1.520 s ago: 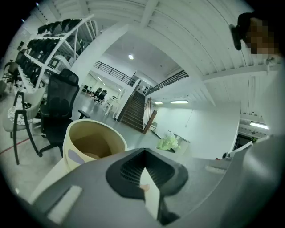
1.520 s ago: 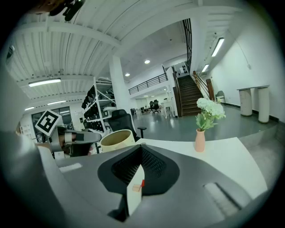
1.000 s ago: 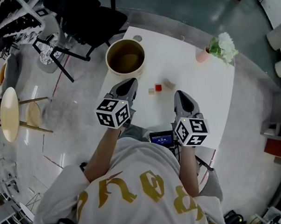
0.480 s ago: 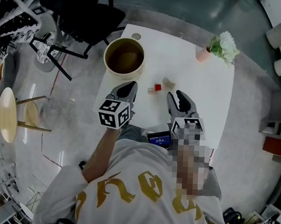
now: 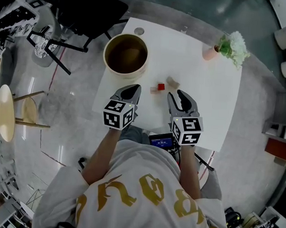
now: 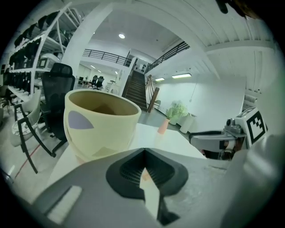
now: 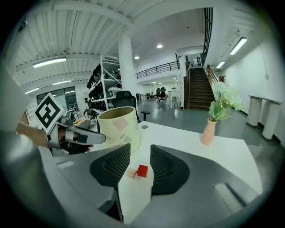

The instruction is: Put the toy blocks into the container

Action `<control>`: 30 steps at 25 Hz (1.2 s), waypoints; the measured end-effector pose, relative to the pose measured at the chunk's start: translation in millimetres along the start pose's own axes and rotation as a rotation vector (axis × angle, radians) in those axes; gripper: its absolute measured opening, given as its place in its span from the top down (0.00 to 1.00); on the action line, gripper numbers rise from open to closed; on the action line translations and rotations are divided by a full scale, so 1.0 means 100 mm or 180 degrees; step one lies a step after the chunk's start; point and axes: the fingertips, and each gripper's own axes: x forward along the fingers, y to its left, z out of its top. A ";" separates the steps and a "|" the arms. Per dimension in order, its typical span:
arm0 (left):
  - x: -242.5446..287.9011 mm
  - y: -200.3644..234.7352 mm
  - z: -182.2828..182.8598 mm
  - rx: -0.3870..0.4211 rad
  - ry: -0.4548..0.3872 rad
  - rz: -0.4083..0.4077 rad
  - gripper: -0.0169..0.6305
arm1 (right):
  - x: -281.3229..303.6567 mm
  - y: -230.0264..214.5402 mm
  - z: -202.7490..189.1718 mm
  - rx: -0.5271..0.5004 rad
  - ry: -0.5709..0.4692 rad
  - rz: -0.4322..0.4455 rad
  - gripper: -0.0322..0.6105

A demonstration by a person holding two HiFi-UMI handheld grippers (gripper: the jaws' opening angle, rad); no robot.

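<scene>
The left gripper [image 5: 132,90] is held low over the near edge of the white worktop [image 5: 207,102]. In the left gripper view, the left gripper's [image 6: 144,151] jaws are seen brought together at their tips, with nothing clamped between them. The cream container [image 5: 106,53] stands directly ahead of it on the far left part of the worktop, and fills much of that view [image 6: 100,129], apart from the tips.

The right gripper [image 5: 177,95] is held beside the left one, further to the right. In the right gripper view, the right gripper's [image 7: 140,149] jaws are seen standing apart and empty. The red block [image 7: 142,171] and the beige block [image 7: 131,173] are framed in the gap between them. Both blocks lie on the worktop beyond the tips and are touched by neither jaw.

From the head view, the red block [image 5: 160,87] is found ahead of the right gripper and a little to its left, near its tips. The beige block [image 5: 154,91] lies just beside the red one, on the side toward the left gripper. A third, wooden block [image 5: 172,82] lies just beyond the red one to its right. All three blocks are outside the container, which stands well apart from them to the left [image 7: 118,127].

A pink vase [image 5: 210,53] with a plant is set at the far right corner.
</scene>
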 end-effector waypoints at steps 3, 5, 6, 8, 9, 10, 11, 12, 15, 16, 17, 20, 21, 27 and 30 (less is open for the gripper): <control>0.08 0.00 -0.08 0.0050 0.0103 -0.0028 0.97 | 0.07 -0.01 -0.06 0.0007 0.0078 0.0005 0.69; 0.13 0.00 -0.12 0.0077 0.0143 -0.0046 0.97 | 0.12 -0.02 -0.11 0.0023 0.0131 0.0015 0.69; 0.15 0.00 -0.15 0.0092 0.0159 -0.0058 0.97 | 0.15 -0.02 -0.14 0.0028 0.0159 0.0021 0.69; 0.20 0.01 -0.19 0.0116 0.0196 -0.0088 0.97 | 0.22 -0.03 -0.21 0.0026 0.0231 0.0022 0.70; 0.23 0.02 -0.22 0.0126 0.0218 -0.0102 0.97 | 0.26 -0.04 -0.25 0.0024 0.0270 0.0017 0.70; 0.25 0.02 -0.24 0.0137 0.0240 -0.0115 0.97 | 0.29 -0.06 -0.28 0.0027 0.0305 0.0012 0.70; 0.27 0.03 -0.25 0.0147 0.0262 -0.0127 0.97 | 0.32 -0.07 -0.31 0.0036 0.0337 0.0009 0.69; 0.29 0.03 -0.27 0.0156 0.0281 -0.0139 0.97 | 0.35 -0.08 -0.33 0.0046 0.0366 0.0006 0.69; 0.35 0.07 -0.31 0.0196 0.0323 -0.0174 0.97 | 0.43 -0.09 -0.37 0.0050 0.0450 0.0006 0.69; 0.37 0.08 -0.33 0.0218 0.0338 -0.0180 0.97 | 0.45 -0.08 -0.38 0.0044 0.0479 0.0013 0.69; 0.38 0.09 -0.36 0.0241 0.0362 -0.0186 0.97 | 0.48 -0.07 -0.39 0.0037 0.0508 0.0021 0.69; 0.46 0.09 -0.46 0.0283 0.0458 -0.0233 0.97 | 0.57 -0.06 -0.47 0.0033 0.0599 0.0039 0.68; 0.48 0.08 -0.49 0.0289 0.0483 -0.0253 0.97 | 0.59 -0.06 -0.49 0.0042 0.0629 0.0045 0.68; 0.57 0.06 -0.58 0.0362 0.0572 -0.0345 0.97 | 0.74 -0.04 -0.62 0.0078 0.0780 0.0097 0.67; 0.60 0.07 -0.65 0.0381 0.0632 -0.0363 0.97 | 0.81 -0.03 -0.68 0.0116 0.0844 0.0118 0.67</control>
